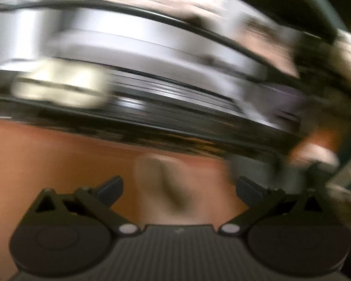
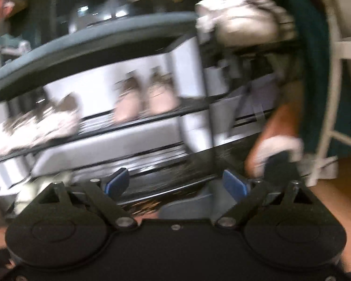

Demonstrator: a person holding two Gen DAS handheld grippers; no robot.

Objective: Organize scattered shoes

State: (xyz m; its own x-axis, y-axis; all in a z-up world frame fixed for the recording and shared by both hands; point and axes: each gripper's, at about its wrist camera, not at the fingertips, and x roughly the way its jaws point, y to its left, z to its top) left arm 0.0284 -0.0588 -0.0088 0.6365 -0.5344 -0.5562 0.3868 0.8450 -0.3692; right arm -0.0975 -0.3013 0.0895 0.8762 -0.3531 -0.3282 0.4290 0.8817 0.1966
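Ahead: shoe rack (image 2: pixel 138 126) | pink shoes (image 2: pixel 147 98) shelved | chair (image 2: pixel 334 70) beside, seemingly

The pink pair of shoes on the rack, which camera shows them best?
The right wrist view: the pink pair stands side by side on a shoe rack shelf, blurred but recognisable. The left wrist view is smeared streaks; no pink pair can be made out.

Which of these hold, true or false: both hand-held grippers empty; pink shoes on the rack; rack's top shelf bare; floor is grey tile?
1. Both the left hand-held gripper and the right hand-held gripper are open and empty. True.
2. A pair of pink shoes stands on a shelf of the shoe rack. True.
3. The rack's top shelf is bare. False: a white shoe sits on it.
4. The floor is grey tile. False: it is orange-brown.
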